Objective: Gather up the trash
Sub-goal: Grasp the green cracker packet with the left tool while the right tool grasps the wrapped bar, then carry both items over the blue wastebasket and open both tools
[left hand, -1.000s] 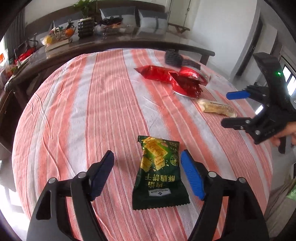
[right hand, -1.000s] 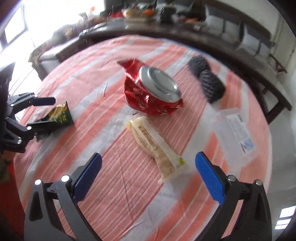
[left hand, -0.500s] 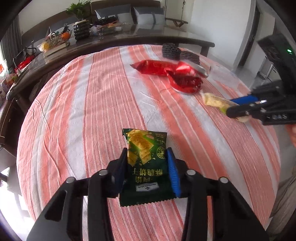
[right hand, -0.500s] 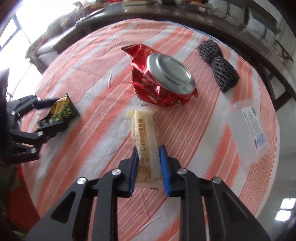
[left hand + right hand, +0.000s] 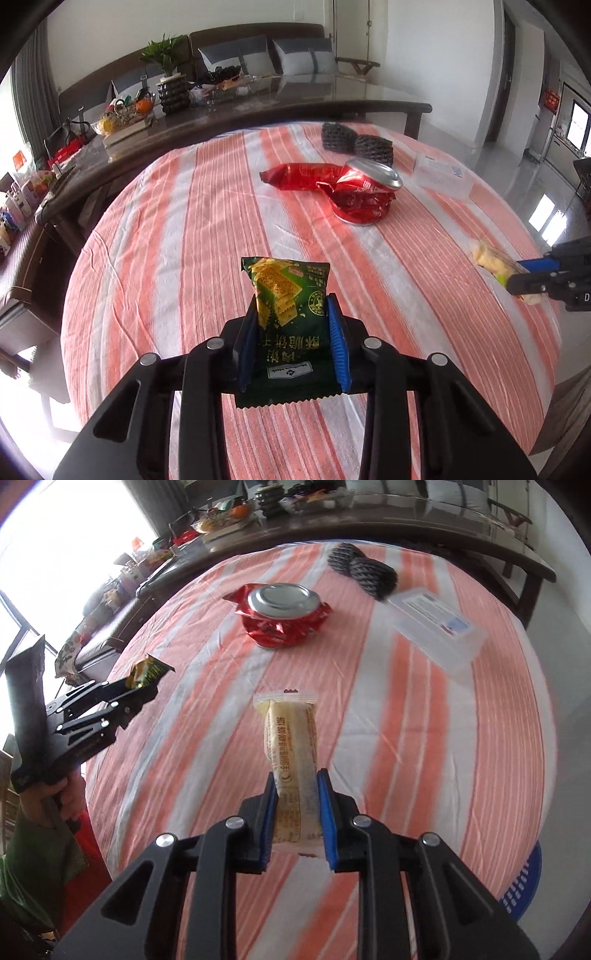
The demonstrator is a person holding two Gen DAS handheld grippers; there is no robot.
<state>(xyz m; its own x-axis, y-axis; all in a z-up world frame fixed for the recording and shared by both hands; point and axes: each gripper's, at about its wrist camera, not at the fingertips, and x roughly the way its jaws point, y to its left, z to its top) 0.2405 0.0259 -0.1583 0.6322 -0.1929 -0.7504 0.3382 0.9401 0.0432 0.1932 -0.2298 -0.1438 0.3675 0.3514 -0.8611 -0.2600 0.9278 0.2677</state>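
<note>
The green packet (image 5: 286, 314) is clamped in the left gripper (image 5: 291, 332), lifted off the striped cloth (image 5: 177, 236). The right gripper (image 5: 297, 805) pinches the pale wrapper (image 5: 291, 746) likewise. Farther off lies a crushed red can (image 5: 282, 618).

Ahead of my jaws: bare striped tablecloth (image 5: 177, 236), passable. Obstacles far side: crushed red can (image 5: 283, 617), clear plastic box (image 5: 437, 627).

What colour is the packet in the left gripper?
Dark green packet with yellow crackers printed; clearest in left wrist view.
</note>
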